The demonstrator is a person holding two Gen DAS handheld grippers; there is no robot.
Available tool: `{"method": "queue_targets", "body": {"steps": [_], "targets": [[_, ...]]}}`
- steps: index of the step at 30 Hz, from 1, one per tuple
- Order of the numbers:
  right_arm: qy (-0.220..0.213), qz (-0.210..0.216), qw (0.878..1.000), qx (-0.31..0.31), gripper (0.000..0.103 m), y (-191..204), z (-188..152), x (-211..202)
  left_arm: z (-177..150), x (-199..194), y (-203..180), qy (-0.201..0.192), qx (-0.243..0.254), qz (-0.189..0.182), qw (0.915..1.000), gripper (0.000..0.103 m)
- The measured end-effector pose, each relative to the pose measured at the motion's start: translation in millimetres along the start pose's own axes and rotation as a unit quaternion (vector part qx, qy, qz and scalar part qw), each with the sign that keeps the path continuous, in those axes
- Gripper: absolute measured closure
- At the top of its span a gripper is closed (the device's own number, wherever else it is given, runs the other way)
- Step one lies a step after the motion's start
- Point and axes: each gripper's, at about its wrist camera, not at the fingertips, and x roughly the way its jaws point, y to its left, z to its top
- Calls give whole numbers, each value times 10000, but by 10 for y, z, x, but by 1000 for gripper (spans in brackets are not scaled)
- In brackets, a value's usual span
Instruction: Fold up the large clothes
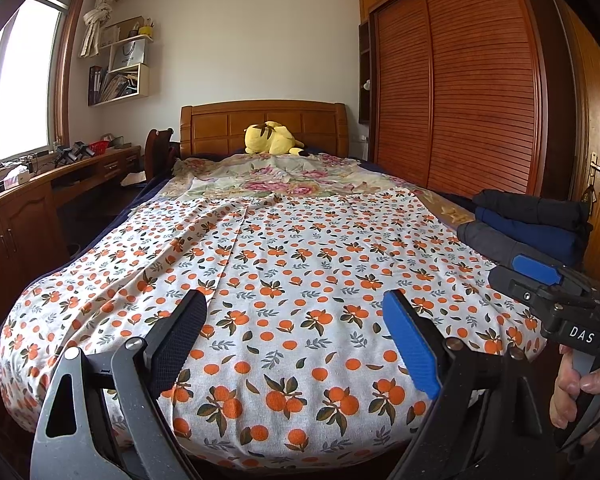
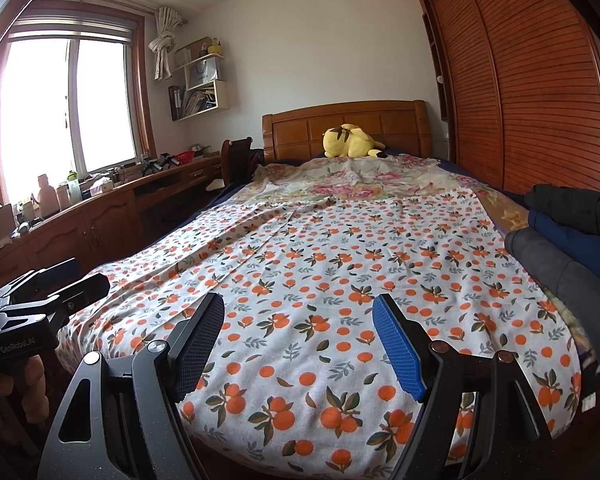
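Two spread, empty grippers, my left gripper [image 1: 296, 344] and right gripper [image 2: 300, 350], face the stack of folded dark clothes [image 1: 528, 226] lying forward-right, nearer my right.

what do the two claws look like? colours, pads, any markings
Both match: black and grey metal linkage arms with round silver pivot bolts. Each claw, left and right, has one black mesh-textured pad and one blue ribbed pad. White lettering: "DAS" on the right unit's body, "GenRobot.AI" on the left's. No cables or sleeves visible.

bed [image 1: 16, 380] bears orange-print cloth [image 1: 300, 272], folded clothes [image 1: 532, 224], plush toy [image 1: 270, 138].
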Motion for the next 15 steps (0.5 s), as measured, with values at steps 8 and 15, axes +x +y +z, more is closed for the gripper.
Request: {"method": "queue_targets", "body": {"steps": [8, 15], "targets": [[7, 4, 10000, 11, 25, -3, -7, 1, -4, 2, -14, 4, 5, 4, 10000, 13], [8, 5, 10000, 13, 25, -4, -7, 0, 1, -4, -7, 5, 5, 1, 10000, 13]]}}
